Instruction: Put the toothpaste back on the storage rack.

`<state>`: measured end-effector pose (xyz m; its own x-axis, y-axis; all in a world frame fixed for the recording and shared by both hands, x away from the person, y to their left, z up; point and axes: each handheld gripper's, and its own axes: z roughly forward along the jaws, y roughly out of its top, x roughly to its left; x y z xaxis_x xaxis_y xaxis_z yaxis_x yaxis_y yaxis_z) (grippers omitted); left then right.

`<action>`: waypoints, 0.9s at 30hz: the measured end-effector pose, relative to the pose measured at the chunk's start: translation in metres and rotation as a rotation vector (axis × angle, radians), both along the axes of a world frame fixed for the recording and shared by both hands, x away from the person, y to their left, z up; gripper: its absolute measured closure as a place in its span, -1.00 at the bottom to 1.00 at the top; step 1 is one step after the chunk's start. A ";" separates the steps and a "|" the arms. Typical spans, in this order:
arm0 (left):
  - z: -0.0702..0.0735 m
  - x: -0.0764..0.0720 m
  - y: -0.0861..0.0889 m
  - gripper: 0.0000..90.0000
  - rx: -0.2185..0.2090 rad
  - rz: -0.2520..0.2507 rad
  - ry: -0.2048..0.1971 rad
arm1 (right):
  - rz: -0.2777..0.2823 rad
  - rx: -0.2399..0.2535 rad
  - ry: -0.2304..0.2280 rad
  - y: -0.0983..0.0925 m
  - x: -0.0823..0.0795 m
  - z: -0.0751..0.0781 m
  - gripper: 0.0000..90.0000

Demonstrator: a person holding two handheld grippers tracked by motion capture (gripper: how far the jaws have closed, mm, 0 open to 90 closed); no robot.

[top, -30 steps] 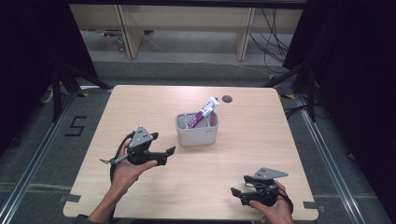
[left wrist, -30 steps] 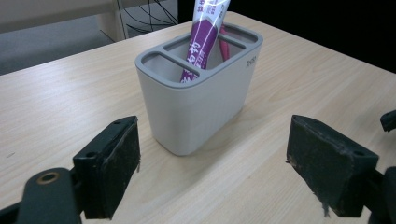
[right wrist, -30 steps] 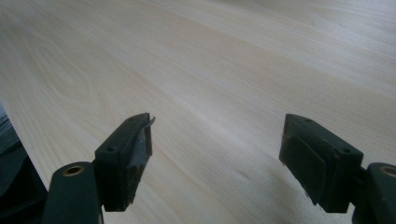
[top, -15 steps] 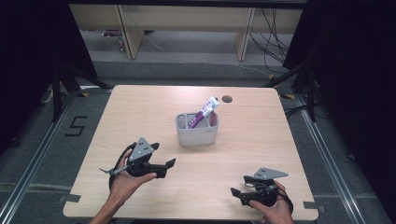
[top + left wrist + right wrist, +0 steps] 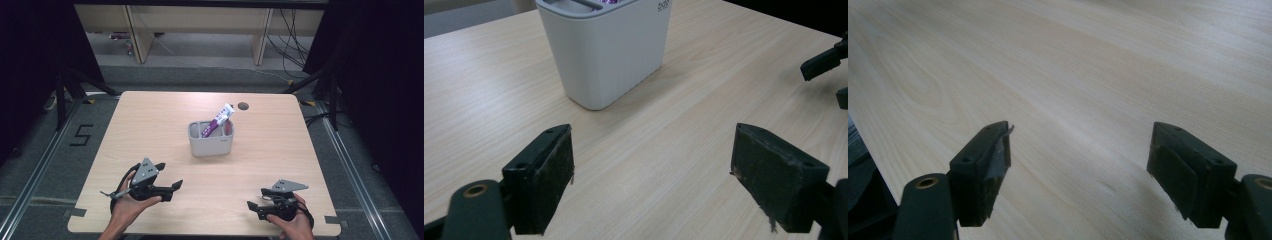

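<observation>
Looking basically done: purple tube [image 5: 218,120] is sitting tilted in the white holder [image 5: 211,144] mid-table. Left gripper [image 5: 172,186] and right gripper [image 5: 252,206] are resting near the table's front edge, jaws wide apart, holding nothing.

Matt pale wood-grain table [image 5: 150,125]; smooth white plastic holder [image 5: 604,45]; glossy purple tube [image 5: 219,119].

Soft overhead light falls evenly on the table [image 5: 150,120] – the surroundings stay dark. The high view is slightly soft and low in detail. In the left gripper view the holder [image 5: 604,45] casts a faint shadow; in the right gripper view the near jaws blur – pale glare washes the wood.
</observation>
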<state>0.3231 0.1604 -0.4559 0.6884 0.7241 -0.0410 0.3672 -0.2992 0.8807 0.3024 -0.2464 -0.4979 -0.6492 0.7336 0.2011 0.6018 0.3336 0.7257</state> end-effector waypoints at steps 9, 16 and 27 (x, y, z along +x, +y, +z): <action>-0.012 -0.010 0.006 -0.63 0.007 -0.007 0.019 | -0.005 -0.003 0.001 0.000 -0.001 0.000 -0.42; -0.020 -0.016 0.011 -0.63 0.044 -0.007 0.034 | -0.004 -0.004 -0.001 0.001 -0.001 0.000 -0.42; -0.029 -0.027 0.015 -0.63 0.062 -0.020 0.070 | -0.004 0.022 0.024 0.003 -0.001 -0.001 -0.42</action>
<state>0.2964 0.1758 -0.4848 0.6998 0.7130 -0.0448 0.4202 -0.3600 0.8330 0.3011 -0.2434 -0.4990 -0.6412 0.7311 0.2330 0.6205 0.3153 0.7181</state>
